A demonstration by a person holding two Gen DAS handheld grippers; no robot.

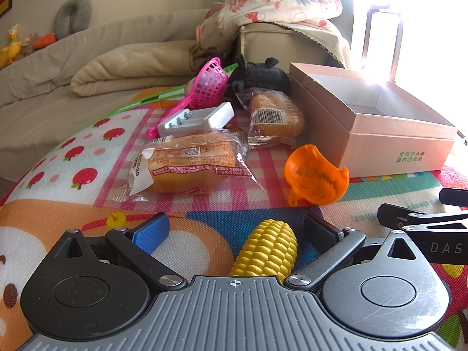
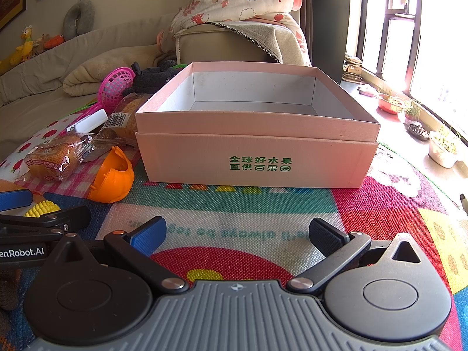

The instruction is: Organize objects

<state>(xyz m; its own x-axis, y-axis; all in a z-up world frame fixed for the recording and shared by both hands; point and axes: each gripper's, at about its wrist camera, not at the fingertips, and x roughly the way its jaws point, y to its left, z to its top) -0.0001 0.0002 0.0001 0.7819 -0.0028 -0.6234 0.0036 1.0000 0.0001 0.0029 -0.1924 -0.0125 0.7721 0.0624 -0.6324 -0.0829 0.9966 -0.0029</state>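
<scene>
A yellow toy corn (image 1: 270, 248) lies on the colourful mat between the jaws of my open left gripper (image 1: 234, 231), not gripped; it also shows in the right wrist view (image 2: 42, 208). Ahead lie two wrapped breads (image 1: 193, 163) (image 1: 275, 117), an orange plastic shell (image 1: 317, 175), a white block with screws (image 1: 199, 118), a pink toy strainer (image 1: 209, 83) and a black plush (image 1: 257, 74). An open, empty pink box (image 2: 257, 155) stands in front of my open, empty right gripper (image 2: 237, 234).
A beige sofa with folded blankets (image 1: 140, 67) runs behind the mat. A bright window with plant pots (image 2: 441, 149) is at the right. The right gripper's arm (image 1: 424, 222) sits close beside my left gripper.
</scene>
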